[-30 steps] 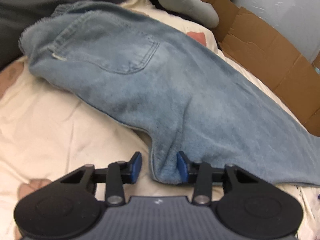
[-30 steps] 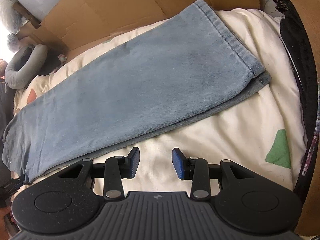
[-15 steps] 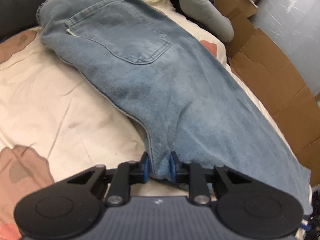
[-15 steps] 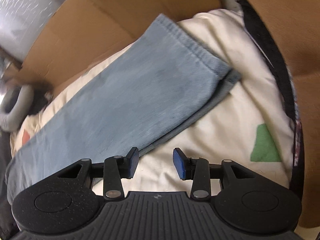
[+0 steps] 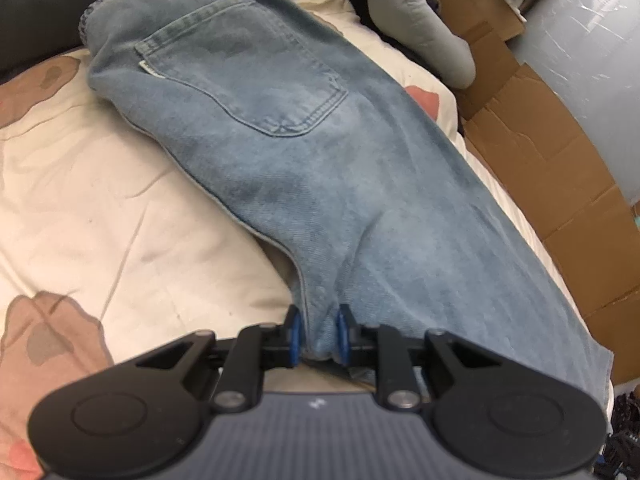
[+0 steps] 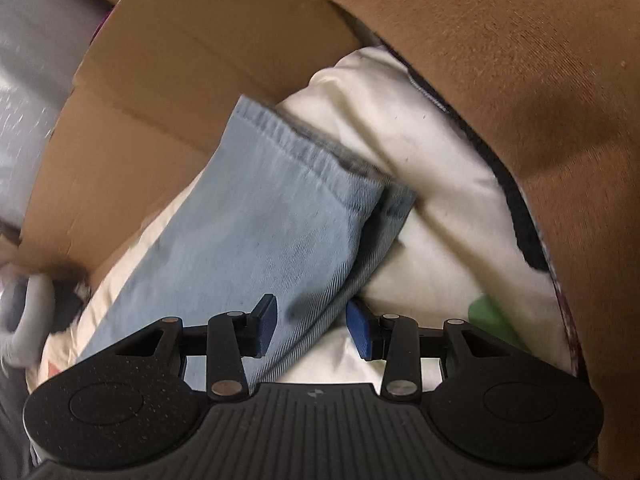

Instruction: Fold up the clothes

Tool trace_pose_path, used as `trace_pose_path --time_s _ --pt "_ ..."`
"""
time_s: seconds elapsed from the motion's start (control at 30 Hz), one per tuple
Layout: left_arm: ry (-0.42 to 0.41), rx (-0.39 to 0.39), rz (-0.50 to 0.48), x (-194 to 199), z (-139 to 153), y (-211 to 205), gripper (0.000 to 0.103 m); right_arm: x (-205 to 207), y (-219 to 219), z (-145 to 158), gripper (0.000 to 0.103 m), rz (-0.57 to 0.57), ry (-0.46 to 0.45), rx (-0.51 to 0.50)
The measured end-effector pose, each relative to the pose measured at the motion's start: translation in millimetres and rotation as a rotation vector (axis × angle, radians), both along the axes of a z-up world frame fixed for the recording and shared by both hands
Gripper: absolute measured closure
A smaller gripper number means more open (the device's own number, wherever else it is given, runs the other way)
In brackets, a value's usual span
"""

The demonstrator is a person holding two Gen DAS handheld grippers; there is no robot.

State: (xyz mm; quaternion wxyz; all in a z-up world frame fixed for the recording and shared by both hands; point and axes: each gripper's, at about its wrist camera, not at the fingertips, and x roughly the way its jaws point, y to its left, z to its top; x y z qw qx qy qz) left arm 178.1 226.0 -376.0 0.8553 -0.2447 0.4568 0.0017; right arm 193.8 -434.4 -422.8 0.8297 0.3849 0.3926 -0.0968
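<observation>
grey cushion [image 5: 420, 28] and flattened cardboard [image 5: 532, 140] just beside the jeans [image 5: 320, 184]

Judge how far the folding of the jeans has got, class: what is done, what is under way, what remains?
Done: the jeans lie lengthwise on the bed cover, one leg on the other. In hand: the left gripper has just closed on the crotch edge; the right gripper stands open astride the leg edge near the hems. Left: the crosswise folds, none visible yet.
</observation>
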Motion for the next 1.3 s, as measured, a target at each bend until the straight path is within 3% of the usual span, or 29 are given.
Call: trace_pose_path --time_s 0.33,0.5,0.63,0.87,1.0,1.1,1.3 --pt "0.022 0.012 0.010 3.5 0.5 -1.7 0.084 7.7 -16.6 1.9 0.058 -0.137 -0.053 -0.031" --pt "0.032 0.025 0.014 4.0 -0.4 -3.6 0.084 17.2 -21.8 3.1 0.058 -0.141 -0.070 -0.078" --pt "0.038 0.037 0.017 3.7 -0.3 -5.9 0.084 25.0 -4.1 11.3 0.058 -0.015 -0.086 -0.272" --pt "0.045 0.045 0.025 4.6 -3.6 -10.6 0.084 41.2 0.7 2.1 0.059 0.095 -0.055 -0.383" --pt "0.056 0.050 0.040 5.9 -0.8 -14.3 0.084 49.3 0.0 10.7 0.086 0.133 -0.055 -0.401" --pt "0.070 0.036 0.049 6.6 5.3 -13.0 0.085 48.5 0.3 22.9 0.094 0.168 -0.067 -0.398" --pt "0.094 0.072 0.013 13.3 30.7 -19.0 0.086 37.8 -4.3 60.1 0.095 0.175 -0.097 -0.355"
